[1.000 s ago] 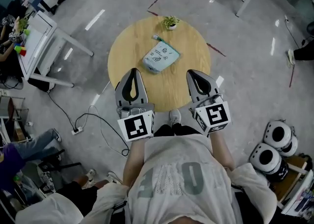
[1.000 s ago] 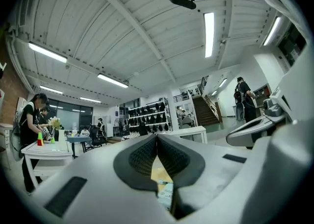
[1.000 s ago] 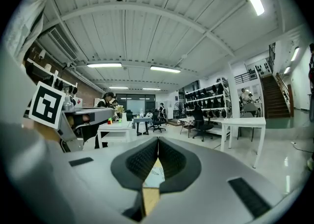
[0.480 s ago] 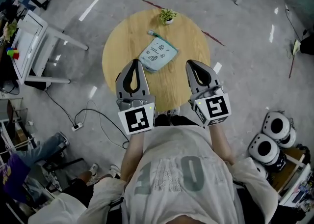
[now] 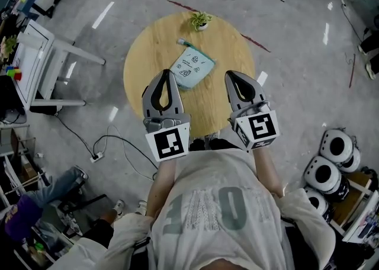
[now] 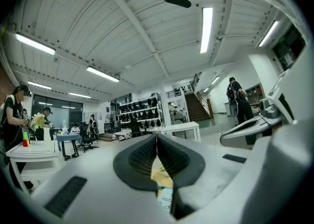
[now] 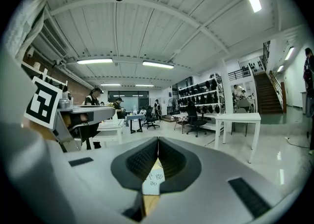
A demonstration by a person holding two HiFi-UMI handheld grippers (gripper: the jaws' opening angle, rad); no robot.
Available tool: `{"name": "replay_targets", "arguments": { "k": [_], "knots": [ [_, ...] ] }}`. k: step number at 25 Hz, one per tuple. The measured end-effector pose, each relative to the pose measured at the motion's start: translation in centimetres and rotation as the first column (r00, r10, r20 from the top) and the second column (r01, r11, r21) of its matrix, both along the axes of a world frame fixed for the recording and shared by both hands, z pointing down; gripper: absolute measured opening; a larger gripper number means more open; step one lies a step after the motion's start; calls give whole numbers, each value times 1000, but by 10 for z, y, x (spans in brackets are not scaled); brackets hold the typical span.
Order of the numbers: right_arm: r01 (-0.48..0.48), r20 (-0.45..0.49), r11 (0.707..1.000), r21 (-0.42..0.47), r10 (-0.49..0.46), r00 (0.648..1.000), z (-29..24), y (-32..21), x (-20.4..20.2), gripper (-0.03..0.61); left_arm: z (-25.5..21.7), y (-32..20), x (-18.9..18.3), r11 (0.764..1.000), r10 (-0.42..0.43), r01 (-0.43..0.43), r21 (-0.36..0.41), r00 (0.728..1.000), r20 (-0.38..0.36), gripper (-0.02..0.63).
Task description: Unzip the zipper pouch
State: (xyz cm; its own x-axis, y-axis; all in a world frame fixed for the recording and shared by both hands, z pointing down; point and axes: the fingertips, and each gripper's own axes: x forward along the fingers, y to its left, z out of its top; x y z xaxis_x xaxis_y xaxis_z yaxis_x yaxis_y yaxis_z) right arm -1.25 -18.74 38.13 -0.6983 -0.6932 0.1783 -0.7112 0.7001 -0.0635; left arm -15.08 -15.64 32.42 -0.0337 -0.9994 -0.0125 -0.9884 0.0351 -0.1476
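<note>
— Both claws, my left gripper (image 5: 164,74) and right gripper (image 5: 231,76), are pressed together and empty. The zipper pouch (image 5: 192,67) lies on the round table (image 5: 151,50), at twelve o'clock from them.
— What can go wrong?
— With the jaws together, I only push it away.

Both hand-held grippers (image 5: 166,75) (image 5: 230,76) closed, empty
</note>
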Motion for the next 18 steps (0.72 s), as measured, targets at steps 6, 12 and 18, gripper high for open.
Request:
{"name": "replay_targets", "arguments": {
  "k": [6,12,18],
  "knots": [
    [-23,-1,1000,-14,23,1000,5,-2,-1,29,10,-7,5,999,40,-39,-29,999,18,29],
    [-61,4,997,-36,61,998,11,-2,5,29,17,-23,22,989,139,-132,-68,985,100,40],
    [-121,-2,991,-50,121,993,16,-1,27,29,38,-44,40,967,219,-183,-175,951,216,131]
  ]
}}
